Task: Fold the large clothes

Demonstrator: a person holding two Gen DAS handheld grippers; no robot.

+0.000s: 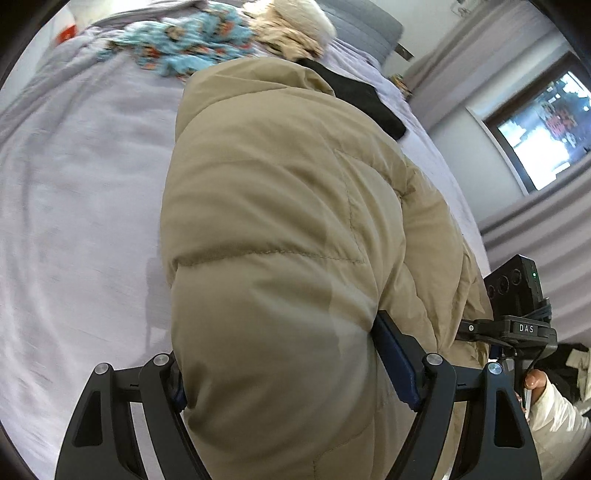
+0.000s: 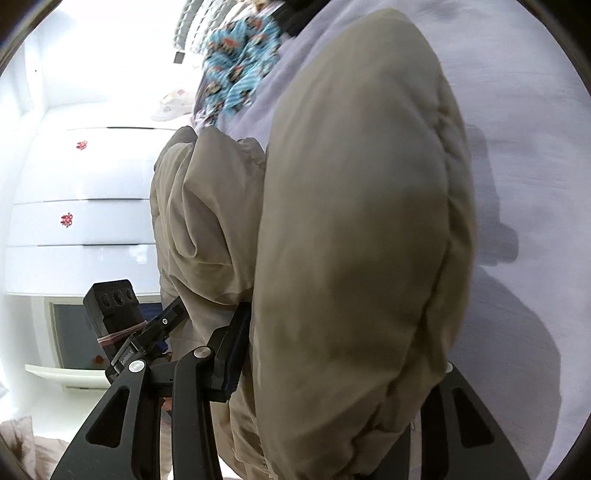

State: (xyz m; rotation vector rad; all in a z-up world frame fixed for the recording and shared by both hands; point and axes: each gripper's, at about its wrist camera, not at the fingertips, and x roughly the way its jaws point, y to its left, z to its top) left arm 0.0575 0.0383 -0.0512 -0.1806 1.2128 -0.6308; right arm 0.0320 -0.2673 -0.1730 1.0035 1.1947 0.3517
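Observation:
A big beige puffer jacket (image 1: 280, 206) fills the middle of both views, over a bed with a lavender sheet (image 1: 74, 206). In the left wrist view my left gripper (image 1: 286, 369) is shut on a thick padded fold of it, with blue pads pressed into both sides. My right gripper (image 2: 340, 362) is shut on another bulging part of the jacket (image 2: 354, 229); its right finger is hidden by the cloth. The two grippers hold the jacket side by side: the right one (image 1: 517, 328) shows at the left view's right edge, the left one (image 2: 147, 332) at the right view's left.
A blue patterned garment (image 1: 177, 44), a cream fluffy one (image 1: 295, 26) and a black one (image 1: 362, 99) lie at the bed's far end. Grey curtains (image 1: 535, 229) and a window (image 1: 543, 129) stand to one side, white drawers (image 2: 81, 221) to the other. A white sleeve (image 1: 557, 417) shows.

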